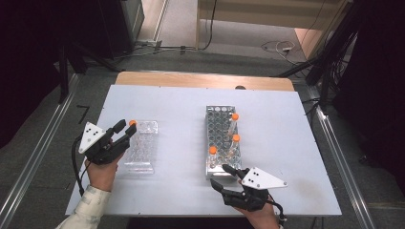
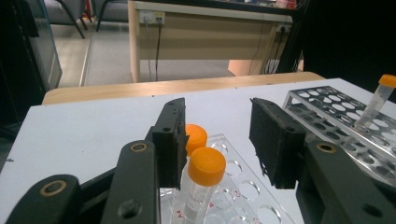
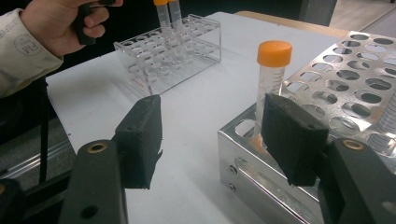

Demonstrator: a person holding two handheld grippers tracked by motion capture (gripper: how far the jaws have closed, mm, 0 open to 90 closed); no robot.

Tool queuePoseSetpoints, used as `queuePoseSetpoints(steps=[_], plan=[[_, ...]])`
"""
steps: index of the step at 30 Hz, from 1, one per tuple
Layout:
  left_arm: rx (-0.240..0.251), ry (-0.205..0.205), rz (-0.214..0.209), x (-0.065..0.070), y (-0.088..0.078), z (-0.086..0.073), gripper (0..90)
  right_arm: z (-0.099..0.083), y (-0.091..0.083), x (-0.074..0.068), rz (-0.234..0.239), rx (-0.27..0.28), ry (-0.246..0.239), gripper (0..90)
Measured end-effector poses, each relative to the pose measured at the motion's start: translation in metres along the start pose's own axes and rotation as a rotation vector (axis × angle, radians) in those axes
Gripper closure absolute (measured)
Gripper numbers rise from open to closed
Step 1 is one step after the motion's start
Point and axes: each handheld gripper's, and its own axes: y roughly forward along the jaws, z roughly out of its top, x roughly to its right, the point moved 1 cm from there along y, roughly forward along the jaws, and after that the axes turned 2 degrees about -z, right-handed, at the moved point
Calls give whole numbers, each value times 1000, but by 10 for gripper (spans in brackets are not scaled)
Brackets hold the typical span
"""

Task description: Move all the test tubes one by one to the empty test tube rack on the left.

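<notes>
My work surface was a white table with a wooden far edge. A metal rack stood directly on it near the middle; a clear plastic rack stood well left of that metal rack.

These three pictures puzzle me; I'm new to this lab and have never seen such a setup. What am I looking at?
No robot here: a person holds a two-jaw hand tool in each hand. The high view looks down on a white table; the other two views come from cameras riding on each tool.

The left gripper sits at a clear plastic tube rack. Its jaws are open around an orange-capped tube standing in that rack, with a second capped tube behind; one pad is close beside the tube, the other well clear of it.

The right gripper waits open and empty at the near end of a metal tube rack, which holds three more orange-capped tubes.
</notes>
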Motion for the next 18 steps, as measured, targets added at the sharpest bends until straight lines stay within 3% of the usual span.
queuePoseSetpoints(steps=[11,18], plan=[[11,-69,-9,5,-6,4,309,0,-2,7,-13,7,14,377],[-25,-97,-27,8,-9,4,163,1,-1,20,-86,12,30,377]])
